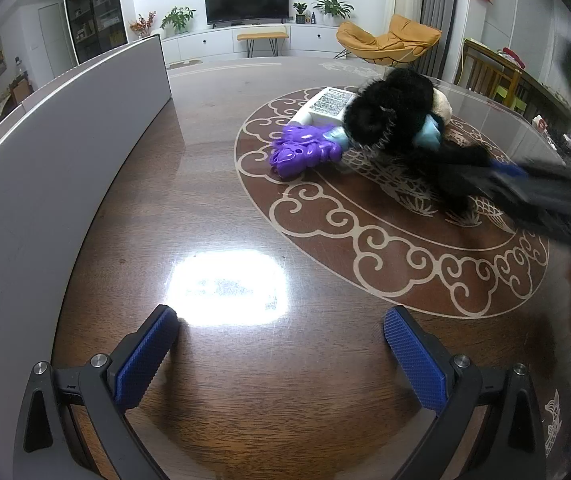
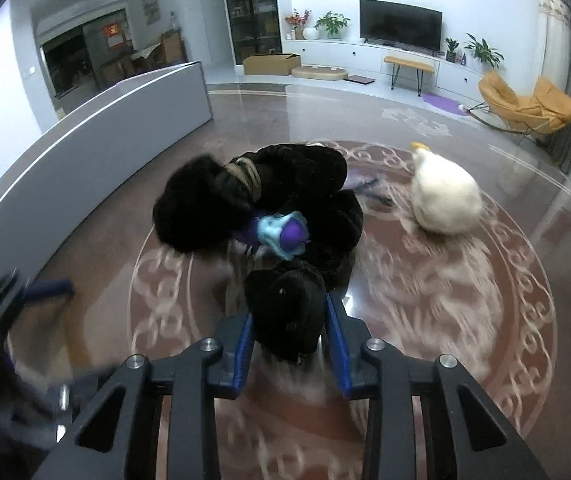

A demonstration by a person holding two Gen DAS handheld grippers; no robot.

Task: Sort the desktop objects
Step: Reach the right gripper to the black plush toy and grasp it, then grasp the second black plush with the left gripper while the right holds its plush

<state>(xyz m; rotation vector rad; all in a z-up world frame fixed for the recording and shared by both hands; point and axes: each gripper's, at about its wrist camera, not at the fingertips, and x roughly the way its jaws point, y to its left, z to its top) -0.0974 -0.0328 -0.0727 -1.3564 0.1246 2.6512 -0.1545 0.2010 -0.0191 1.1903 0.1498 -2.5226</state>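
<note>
- The counter (image 1: 213, 208) is dark, glossy wood with a pale scroll-and-dragon medallion inlaid in it; a bright lamp glare lies just ahead of the left tongs (image 1: 281, 344).
- A grey panel (image 1: 65, 152) stands on edge along the counter, left of both tongs.
- Beyond it is a living room: a television (image 1: 246, 2) on a white cabinet, potted plants, and an orange lounge chair (image 1: 389, 42).
- The left tongs are released, with only bare wood between their blue pads.
- The right tongs (image 2: 288, 332) are clenched on one end of a black furry item (image 2: 285, 312); the rest of it lies bunched just ahead on the medallion.
- A purple toy (image 1: 301, 150) with pale blue parts touches that fur; it is ahead of the left tongs, towards their right.
- A white plush (image 2: 443, 196) sits ahead-right of the right tongs, apart from the fur.
- A white tube (image 1: 325, 106) lies behind the purple toy.
</note>
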